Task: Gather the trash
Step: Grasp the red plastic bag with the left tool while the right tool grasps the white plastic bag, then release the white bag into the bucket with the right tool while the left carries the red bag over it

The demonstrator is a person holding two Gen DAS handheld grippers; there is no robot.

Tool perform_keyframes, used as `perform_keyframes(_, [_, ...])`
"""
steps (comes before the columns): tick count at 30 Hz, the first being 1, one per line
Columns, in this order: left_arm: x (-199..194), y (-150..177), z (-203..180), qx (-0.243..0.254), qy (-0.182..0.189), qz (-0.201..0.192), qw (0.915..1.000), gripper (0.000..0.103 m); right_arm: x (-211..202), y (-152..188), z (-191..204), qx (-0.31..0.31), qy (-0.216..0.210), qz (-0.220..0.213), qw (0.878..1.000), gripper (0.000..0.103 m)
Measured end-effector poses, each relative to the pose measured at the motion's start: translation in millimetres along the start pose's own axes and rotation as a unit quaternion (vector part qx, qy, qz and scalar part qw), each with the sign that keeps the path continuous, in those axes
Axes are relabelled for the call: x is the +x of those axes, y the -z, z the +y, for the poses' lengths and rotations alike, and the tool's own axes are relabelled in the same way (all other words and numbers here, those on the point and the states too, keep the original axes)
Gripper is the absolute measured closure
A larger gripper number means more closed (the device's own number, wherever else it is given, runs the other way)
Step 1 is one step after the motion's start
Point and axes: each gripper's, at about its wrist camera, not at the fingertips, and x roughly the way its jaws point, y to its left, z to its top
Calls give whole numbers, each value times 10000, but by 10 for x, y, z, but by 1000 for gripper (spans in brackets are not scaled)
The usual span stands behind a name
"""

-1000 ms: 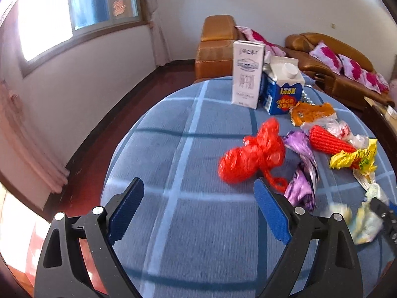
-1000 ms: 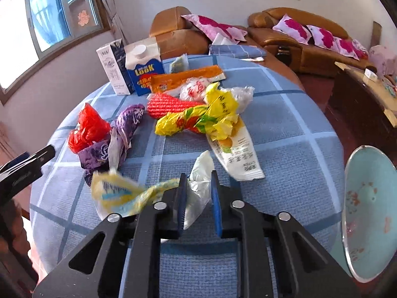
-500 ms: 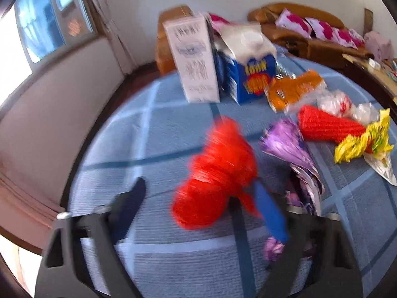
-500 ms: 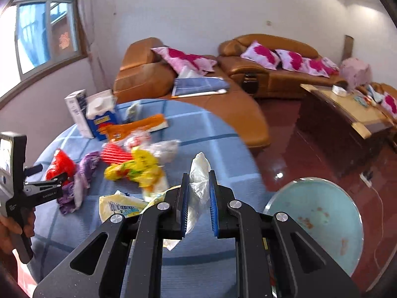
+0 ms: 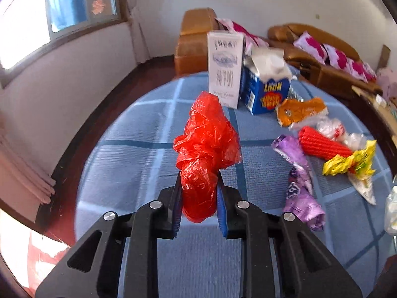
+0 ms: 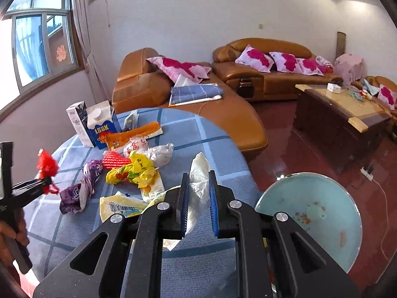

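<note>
- Trash lay scattered over the round blue-checked tabletop; two pieces were already lifted off it.
- Left gripper had its fingers pinched narrow on a crumpled red plastic bag, held up above the near-left part of the tabletop.
- Right gripper had its fingers closed narrow on a thin whitish plastic bag, held over the tabletop's near-right edge, just beside the basin.
- Step in hand, as I judged it: pick done on both sides, carry-to-bin phase.
- Next move likely called for swinging the right load out past the edge over the pale blue basin on the floor, then spreading the fingers; the left bag needed the longer carry across the tabletop.
- Risk: light film may cling to the pads on release.
- Basin: looked to hold no trash, only small orange-red specks or marks on its inside; could not tell what they were.
- Left on the tabletop: white carton and blue LOOK carton upright at the far edge, touching; orange wrapper, red foam net, purple wrapper, yellow wrapper toward the right side; a yellow-white packet near the near edge.
- Cartons' contents not visible.
</note>
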Motion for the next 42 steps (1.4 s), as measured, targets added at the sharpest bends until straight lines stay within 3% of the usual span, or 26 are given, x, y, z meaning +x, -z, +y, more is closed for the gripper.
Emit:
perform_keyframes(8, [-531, 118, -266, 59, 216, -333, 9992, 80, -160, 47, -177, 227, 7, -87, 9997, 87])
perform_keyframes(17, [-800, 315, -1078, 627, 818, -363, 9940, 80, -363, 117, -520, 423, 237, -245, 9985, 87])
perform_keyframes(26, [-970, 503, -1944, 1313, 1181, -370, 9836, 80, -498, 285, -1095, 725, 755, -285, 9941, 87])
perform_keyframes(32, [-1076, 601, -2347, 1660, 1336, -423, 9761, 80, -550, 390, -1441, 945, 1171, -293, 9882, 87])
perform_keyframes(42, [-1173, 778, -2929, 2097, 1563, -324, 9647, 80, -604, 501, -1788, 1150, 1494, -324, 9815, 87])
